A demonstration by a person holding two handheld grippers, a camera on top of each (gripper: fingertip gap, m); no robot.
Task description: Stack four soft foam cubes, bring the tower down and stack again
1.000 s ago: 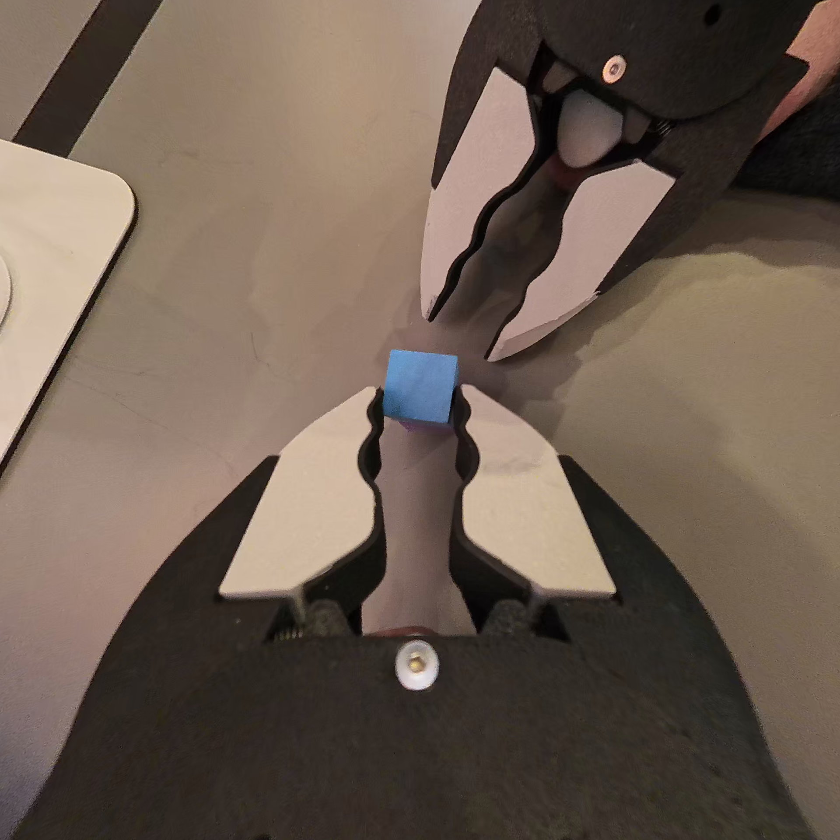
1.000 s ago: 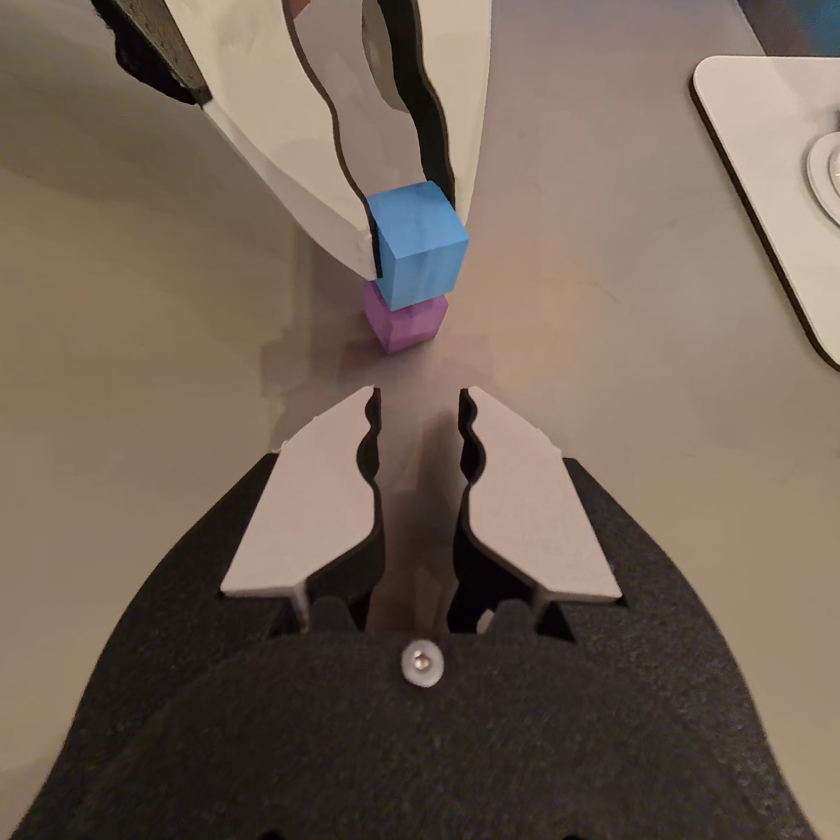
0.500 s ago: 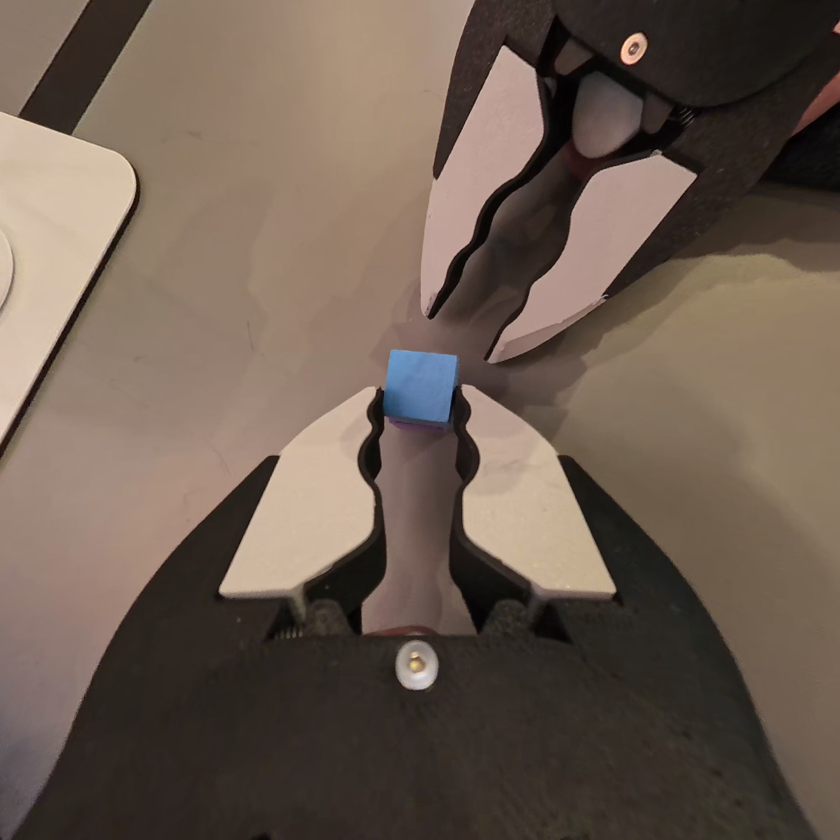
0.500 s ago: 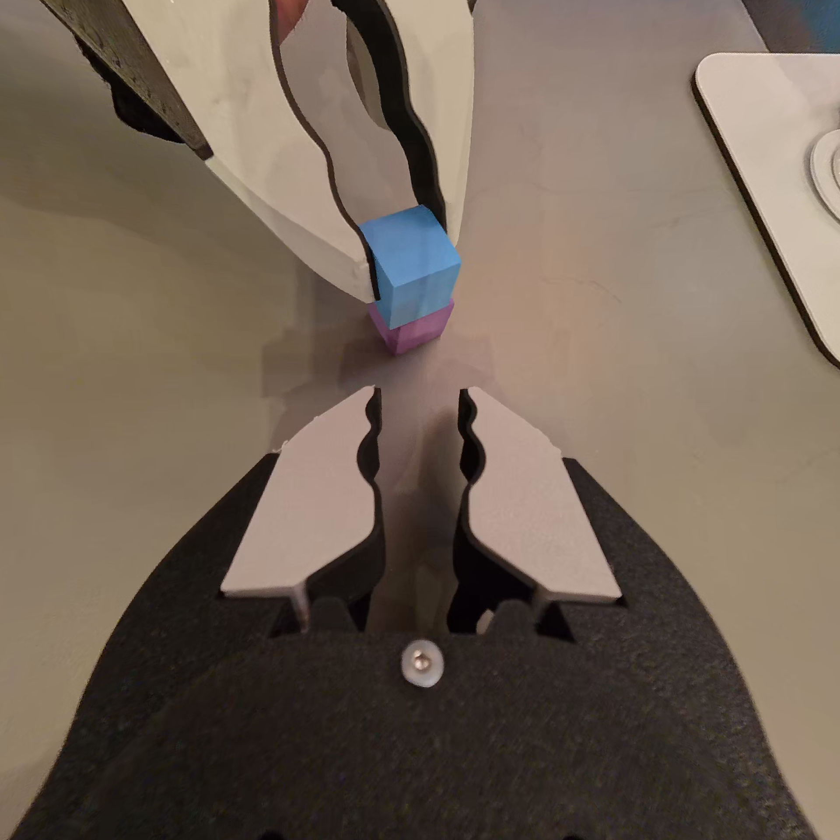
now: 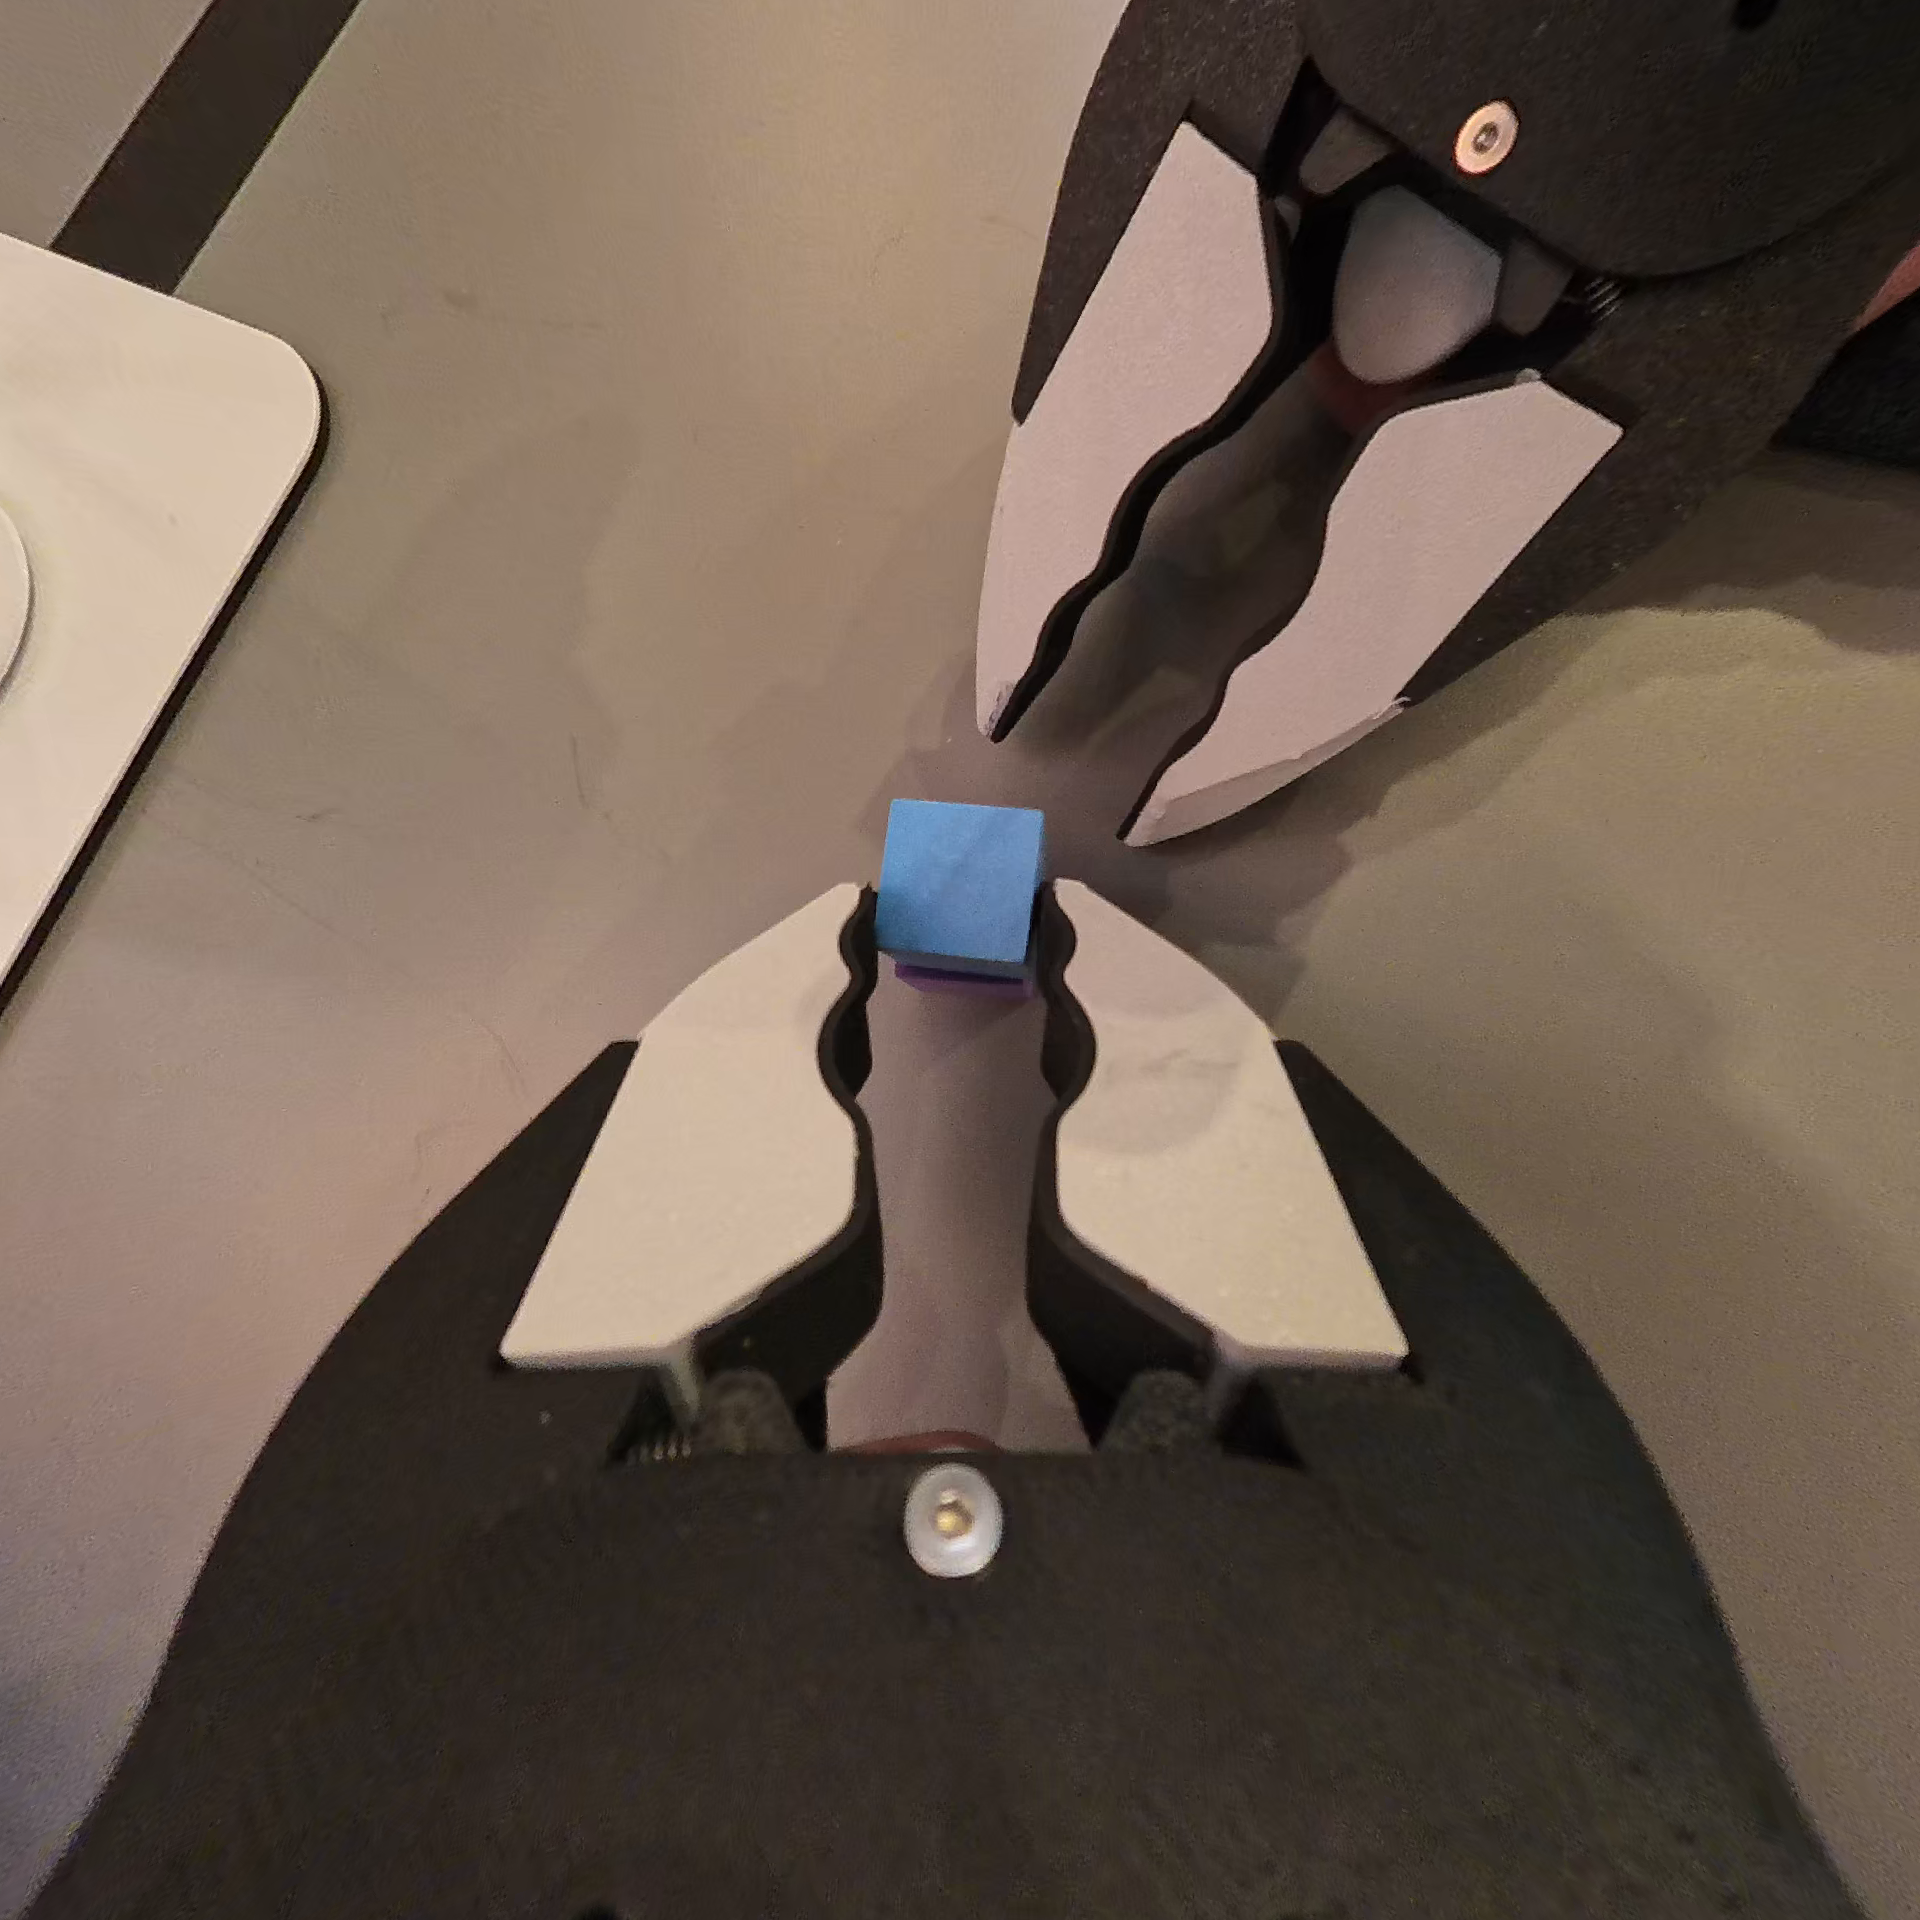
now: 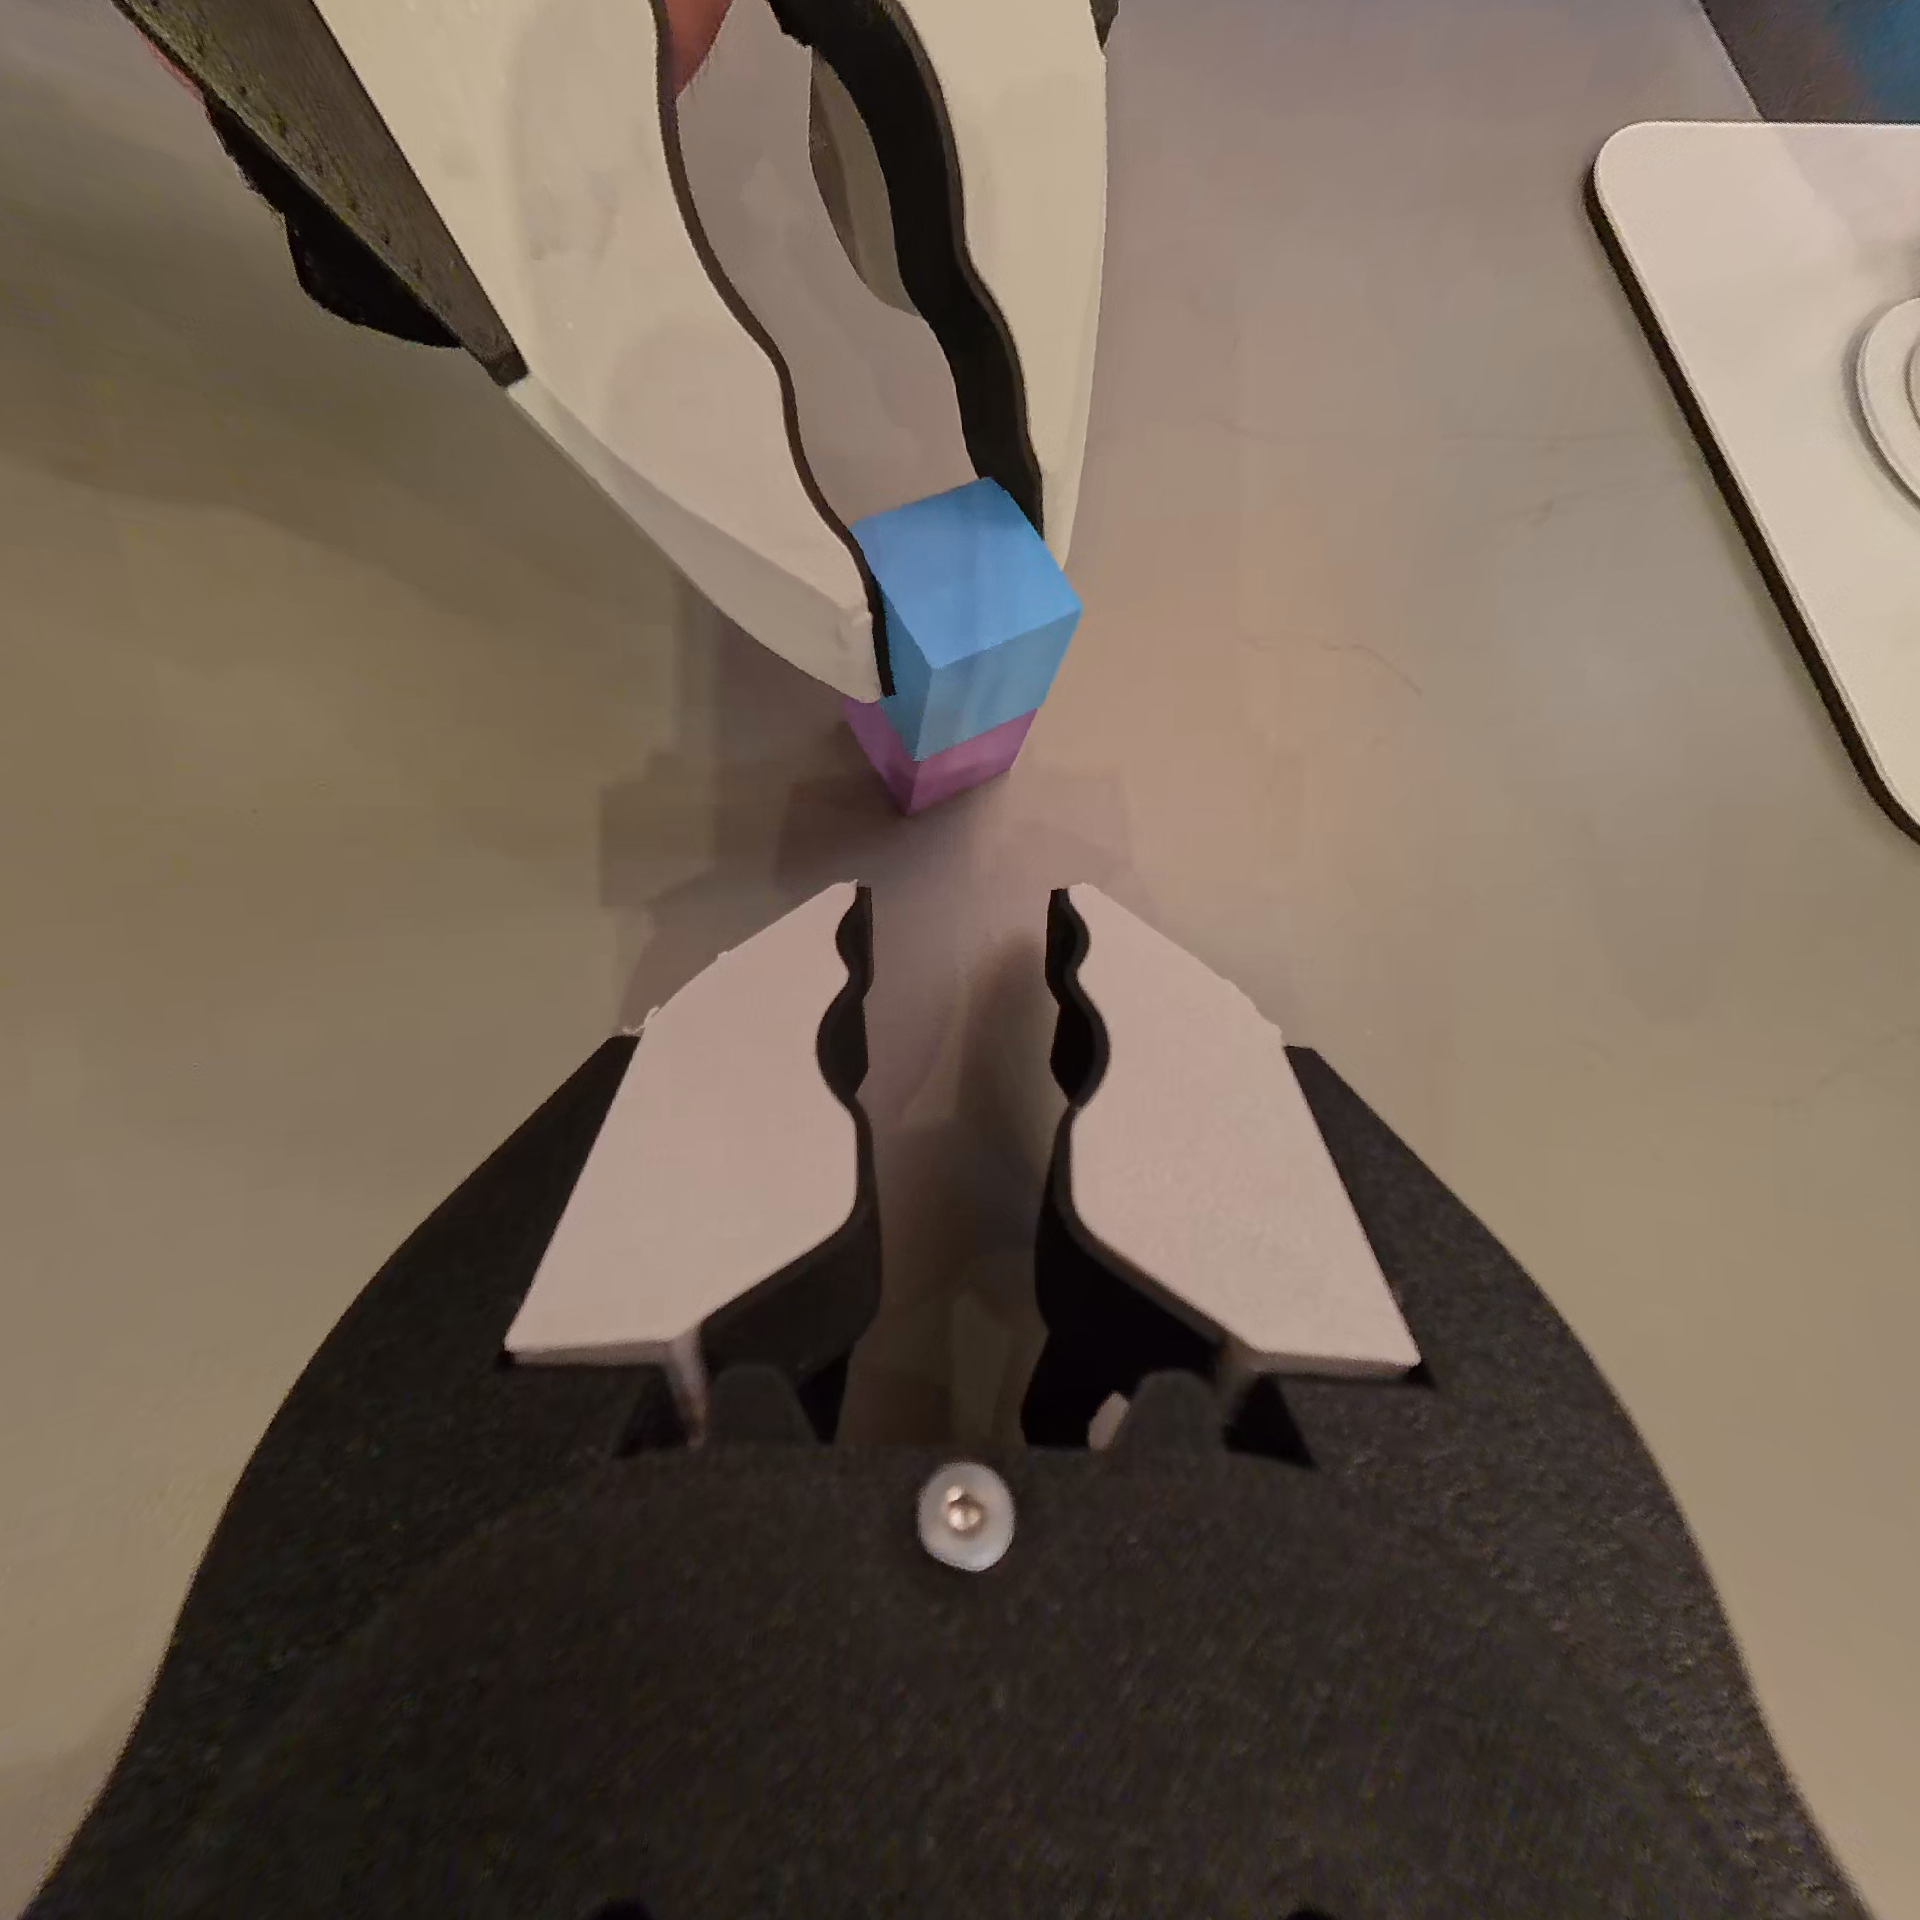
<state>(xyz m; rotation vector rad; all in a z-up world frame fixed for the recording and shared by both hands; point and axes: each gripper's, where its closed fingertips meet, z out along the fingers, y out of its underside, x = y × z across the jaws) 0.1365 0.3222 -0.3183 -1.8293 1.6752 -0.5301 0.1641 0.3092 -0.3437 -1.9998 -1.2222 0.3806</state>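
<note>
1. left gripper [image 5: 958, 906] is clamped on the blue cube [image 5: 961, 878], both pads pressing its sides.
2. blue cube sits on the purple cube [image 6: 961, 769].
3. right gripper [image 6: 961, 904], just beside the purple cube, is spread apart and bare.

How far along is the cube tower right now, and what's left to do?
Done: a purple cube sits on the table as the base. In hand: the left tongs grip a blue cube, which looks set squarely on the purple one but not released. The right tongs are open and empty. Left: release, add two more cubes (none in view), topple the tower, then restack.
</note>
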